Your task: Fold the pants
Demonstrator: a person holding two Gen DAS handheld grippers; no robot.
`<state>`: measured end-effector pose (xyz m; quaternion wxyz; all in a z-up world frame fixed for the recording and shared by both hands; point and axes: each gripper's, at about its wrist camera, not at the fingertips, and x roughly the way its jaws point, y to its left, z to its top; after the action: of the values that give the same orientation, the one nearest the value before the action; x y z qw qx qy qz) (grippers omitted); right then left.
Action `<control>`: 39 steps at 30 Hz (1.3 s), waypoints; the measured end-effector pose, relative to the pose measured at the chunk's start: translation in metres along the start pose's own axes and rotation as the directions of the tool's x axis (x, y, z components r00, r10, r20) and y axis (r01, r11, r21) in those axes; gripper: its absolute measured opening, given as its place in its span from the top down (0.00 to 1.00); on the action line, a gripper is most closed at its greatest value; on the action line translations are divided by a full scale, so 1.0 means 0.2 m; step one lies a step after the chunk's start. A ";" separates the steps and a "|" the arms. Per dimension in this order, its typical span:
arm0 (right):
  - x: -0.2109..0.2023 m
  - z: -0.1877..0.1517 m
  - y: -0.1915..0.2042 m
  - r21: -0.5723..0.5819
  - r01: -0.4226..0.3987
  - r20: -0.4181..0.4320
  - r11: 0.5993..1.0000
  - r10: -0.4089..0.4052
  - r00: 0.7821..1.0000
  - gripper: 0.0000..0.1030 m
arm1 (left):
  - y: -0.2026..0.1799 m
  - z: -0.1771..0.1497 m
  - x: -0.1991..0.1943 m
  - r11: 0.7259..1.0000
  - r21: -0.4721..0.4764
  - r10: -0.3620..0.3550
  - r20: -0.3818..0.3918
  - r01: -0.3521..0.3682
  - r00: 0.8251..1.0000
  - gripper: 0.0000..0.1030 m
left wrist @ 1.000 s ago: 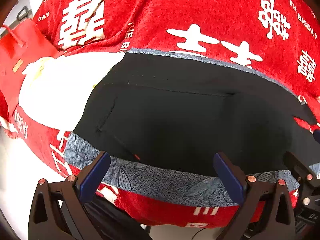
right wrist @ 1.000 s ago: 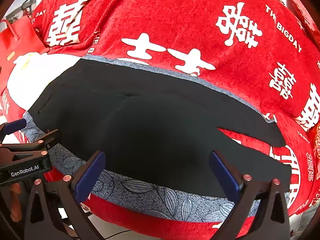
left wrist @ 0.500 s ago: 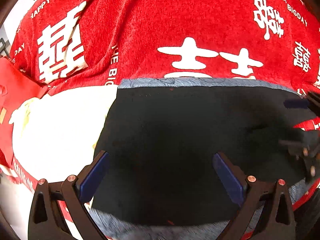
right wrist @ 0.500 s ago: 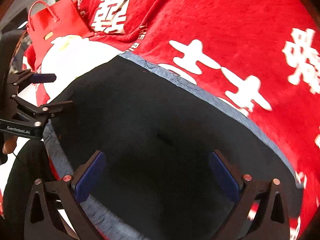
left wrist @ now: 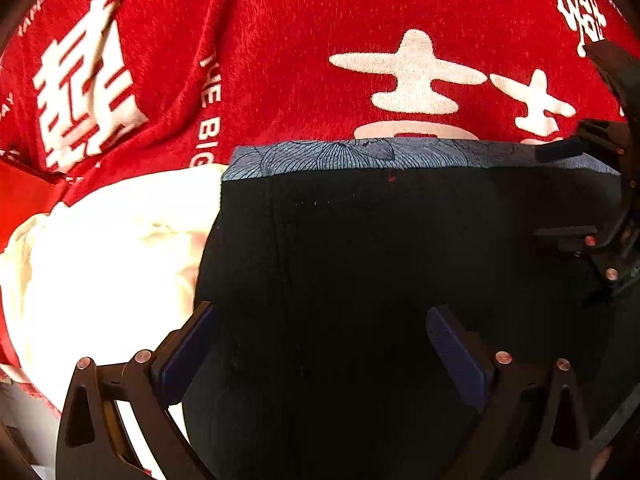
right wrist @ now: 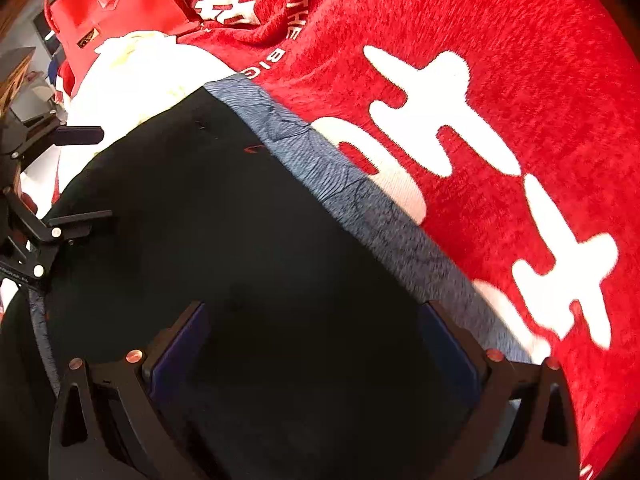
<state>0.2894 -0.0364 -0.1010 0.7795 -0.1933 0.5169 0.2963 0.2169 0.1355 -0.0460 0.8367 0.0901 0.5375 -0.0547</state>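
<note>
Both tools have closed in over the pants (left wrist: 360,280) — jaws unchanged.

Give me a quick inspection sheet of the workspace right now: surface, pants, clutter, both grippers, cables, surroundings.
Surface: red blanket with white printed characters and lettering, rumpled towards the left.
Job's things: black pants lying on the blanket, with a blue-grey leaf-print band along the far edge.
Clutter: white cloth left of the pants; red handbag beyond it.
Grippers: left gripper open over the black fabric, nothing between its fingers; right gripper open over the pants near the band, holding nothing.
Cables: nothing seen.
Surroundings: only dim, blurred shapes at the upper left edge of the right wrist view; cannot identify them.
</note>
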 end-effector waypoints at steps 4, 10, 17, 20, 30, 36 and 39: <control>0.10 0.13 -0.07 -0.064 -0.015 -0.032 0.998 0.013 0.999 0.00 | 0.04 0.05 0.05 1.000 -0.009 -0.017 -0.008 0.017 1.000 0.00; 0.21 0.24 -0.15 -0.118 -0.118 -0.057 0.986 0.112 0.992 0.00 | 0.05 0.06 0.12 1.000 0.008 -0.027 -0.035 0.027 0.999 0.00; 0.27 0.27 -0.20 -0.147 -0.232 -0.062 0.962 0.225 0.972 0.00 | 0.06 0.11 0.16 0.997 0.024 -0.066 -0.040 0.067 0.997 0.00; 0.26 0.29 -0.21 -0.155 -0.297 -0.048 0.942 0.293 0.955 0.20 | 0.08 0.13 0.16 0.995 0.047 -0.082 -0.036 0.084 0.996 0.00; 0.17 0.28 -0.15 -0.215 -0.363 -0.040 0.906 0.364 0.931 0.82 | 0.28 0.17 0.12 0.984 0.020 -0.175 -0.023 0.175 0.984 0.00; -0.07 0.17 0.03 -0.356 -0.205 0.093 0.912 0.253 0.963 0.85 | 0.37 0.21 0.11 0.956 0.022 -0.292 0.023 0.292 0.956 0.00; -0.16 0.11 0.08 -0.372 -0.170 0.146 0.913 0.239 0.960 0.85 | 0.39 0.25 0.10 0.936 0.055 -0.350 0.025 0.348 0.936 0.00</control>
<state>0.2848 -0.0199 -0.0623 0.7417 -0.2467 0.3961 0.4819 0.2842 0.2020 -0.0368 0.8203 0.0132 0.5289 -0.2172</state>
